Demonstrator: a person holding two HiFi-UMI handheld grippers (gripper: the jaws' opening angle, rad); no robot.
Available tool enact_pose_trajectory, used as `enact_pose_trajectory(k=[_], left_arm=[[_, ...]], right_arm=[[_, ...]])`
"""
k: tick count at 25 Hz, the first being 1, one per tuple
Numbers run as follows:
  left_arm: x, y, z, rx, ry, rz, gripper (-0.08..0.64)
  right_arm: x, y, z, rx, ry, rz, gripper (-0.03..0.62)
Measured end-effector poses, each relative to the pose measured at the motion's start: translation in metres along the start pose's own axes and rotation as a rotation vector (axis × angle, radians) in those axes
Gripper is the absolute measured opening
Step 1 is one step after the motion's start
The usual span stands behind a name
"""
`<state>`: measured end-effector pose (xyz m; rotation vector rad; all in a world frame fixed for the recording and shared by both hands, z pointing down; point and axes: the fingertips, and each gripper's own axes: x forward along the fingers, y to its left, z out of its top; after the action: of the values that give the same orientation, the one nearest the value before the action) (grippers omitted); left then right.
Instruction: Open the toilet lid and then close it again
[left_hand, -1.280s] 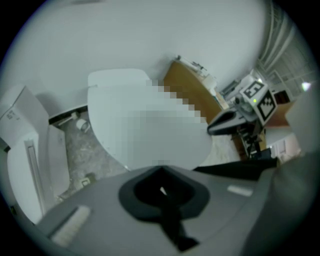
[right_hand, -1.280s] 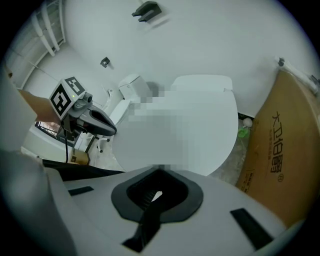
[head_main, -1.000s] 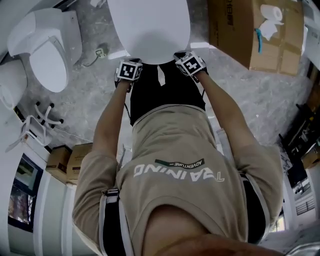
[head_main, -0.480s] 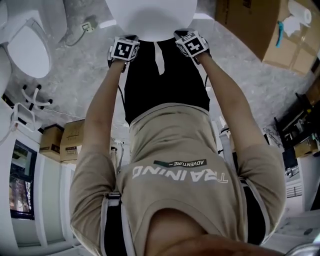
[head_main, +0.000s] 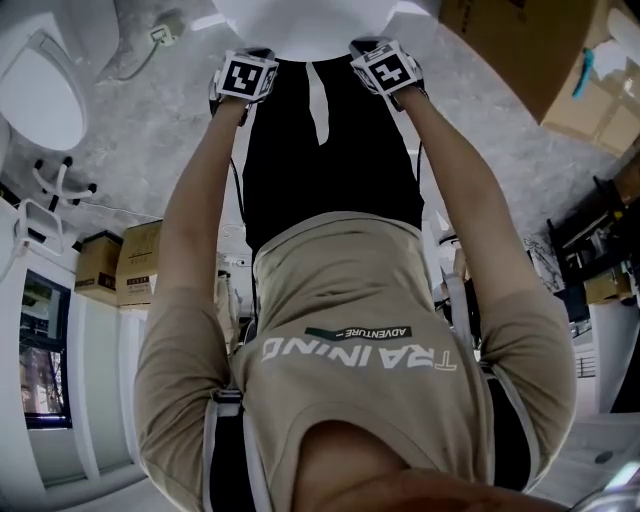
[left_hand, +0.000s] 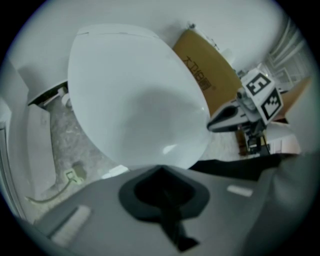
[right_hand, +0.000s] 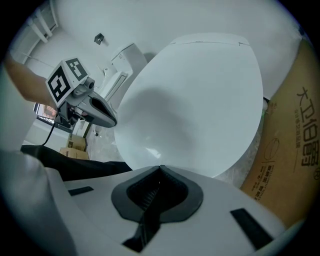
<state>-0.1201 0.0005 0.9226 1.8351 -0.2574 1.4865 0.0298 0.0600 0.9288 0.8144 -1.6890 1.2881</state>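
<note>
The white oval toilet lid (head_main: 300, 18) shows only its front part at the top of the head view. My left gripper (head_main: 256, 52) and right gripper (head_main: 362, 46) sit at the lid's front edge, one on each side. In the left gripper view the lid (left_hand: 135, 100) fills the middle, and my left gripper (left_hand: 160, 170) has its jaws shut, tip at the lid's front rim. In the right gripper view the lid (right_hand: 195, 95) lies just past my right gripper (right_hand: 160, 169), whose jaws are also shut. Nothing shows between either pair of jaws.
A large cardboard box (head_main: 540, 60) stands right of the toilet, close to the lid (right_hand: 285, 150). A second white toilet (head_main: 40, 90) stands at the left, with small boxes (head_main: 120, 265) and a cable (head_main: 160, 35) on the grey floor.
Both grippers have moved up and a little left in the head view, keeping to the lid's front edge. Less of the lid shows at the top now.
</note>
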Motion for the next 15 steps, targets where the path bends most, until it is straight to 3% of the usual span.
enact_pose_trajectory(k=[4,11,15], left_arm=[[0.008,0.005,-0.001,0.001,0.007,-0.005,0.003],[0.012,0.003,-0.001,0.032,0.014,-0.038,0.003],[0.013,0.004,-0.001,0.045,0.011,-0.038,0.003]], right_arm=[[0.008,0.000,-0.007,-0.009,0.032,0.004,0.014],[0.007,-0.003,-0.010,0.011,-0.011,0.020,0.014],[0.009,-0.001,-0.010,-0.053,0.020,0.019,0.014]])
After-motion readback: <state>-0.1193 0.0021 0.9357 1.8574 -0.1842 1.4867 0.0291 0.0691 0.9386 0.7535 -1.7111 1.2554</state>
